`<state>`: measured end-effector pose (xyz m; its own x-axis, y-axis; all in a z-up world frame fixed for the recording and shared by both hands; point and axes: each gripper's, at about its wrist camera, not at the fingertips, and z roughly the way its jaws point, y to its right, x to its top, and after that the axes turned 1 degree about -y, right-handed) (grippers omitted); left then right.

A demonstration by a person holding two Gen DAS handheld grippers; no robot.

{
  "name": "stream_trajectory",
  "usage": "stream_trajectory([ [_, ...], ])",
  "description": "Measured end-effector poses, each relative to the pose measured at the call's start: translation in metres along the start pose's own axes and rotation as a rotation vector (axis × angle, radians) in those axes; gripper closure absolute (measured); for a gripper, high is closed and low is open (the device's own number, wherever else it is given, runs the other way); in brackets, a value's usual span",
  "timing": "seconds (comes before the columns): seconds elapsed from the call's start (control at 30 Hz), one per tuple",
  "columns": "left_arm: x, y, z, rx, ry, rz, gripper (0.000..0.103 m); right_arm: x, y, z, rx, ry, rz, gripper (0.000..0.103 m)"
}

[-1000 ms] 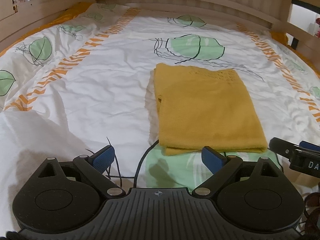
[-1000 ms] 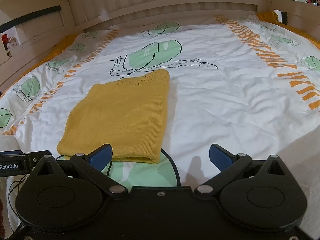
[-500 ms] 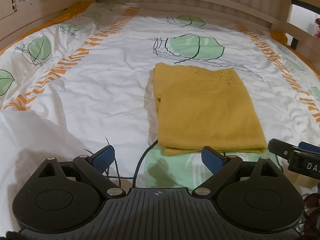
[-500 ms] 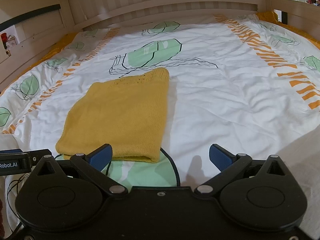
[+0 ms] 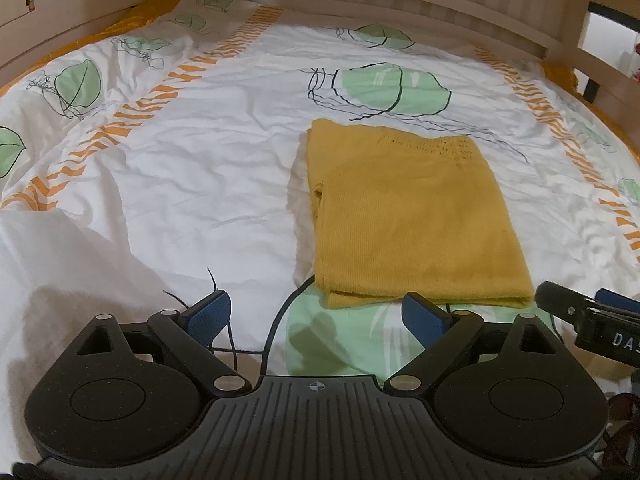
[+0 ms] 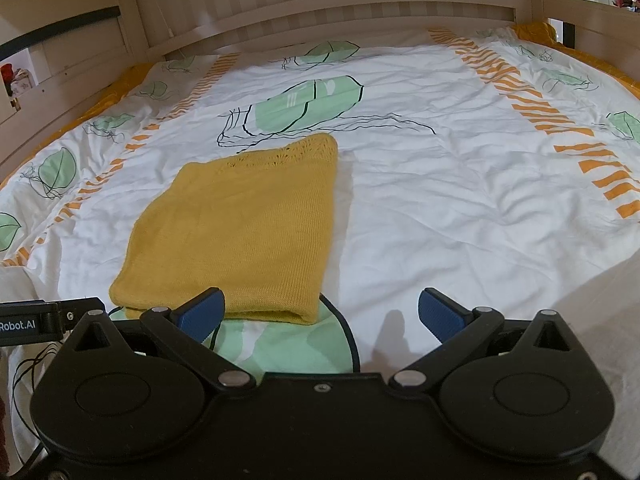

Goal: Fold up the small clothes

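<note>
A mustard-yellow knit garment (image 5: 412, 216) lies folded into a flat rectangle on the bed; it also shows in the right wrist view (image 6: 244, 224). My left gripper (image 5: 318, 314) is open and empty, just short of the garment's near edge and to its left. My right gripper (image 6: 322, 314) is open and empty, at the garment's near right corner, its left finger (image 6: 202, 314) over the near edge. The right gripper's tip (image 5: 588, 312) shows at the right of the left wrist view.
The bed has a white duvet (image 5: 192, 184) with green leaf prints and orange stripes. Wooden bed rails (image 6: 328, 4) run round the far side and both sides. A raised white fold of bedding (image 5: 60, 264) sits near left.
Both views have crept slightly back and up, so the garment sits a little farther off. The garment has not moved. Both grippers stay open.
</note>
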<state>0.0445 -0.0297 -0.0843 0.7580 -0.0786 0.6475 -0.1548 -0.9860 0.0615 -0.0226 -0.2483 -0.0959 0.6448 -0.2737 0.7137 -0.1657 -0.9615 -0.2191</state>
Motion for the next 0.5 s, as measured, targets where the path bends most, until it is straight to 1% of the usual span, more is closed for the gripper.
stream_trajectory([
  [0.5,0.0009,0.0029,0.0017,-0.003,-0.007,0.009,0.01,0.0002,0.0005,0.0011,-0.001,-0.003,-0.001,0.001],
])
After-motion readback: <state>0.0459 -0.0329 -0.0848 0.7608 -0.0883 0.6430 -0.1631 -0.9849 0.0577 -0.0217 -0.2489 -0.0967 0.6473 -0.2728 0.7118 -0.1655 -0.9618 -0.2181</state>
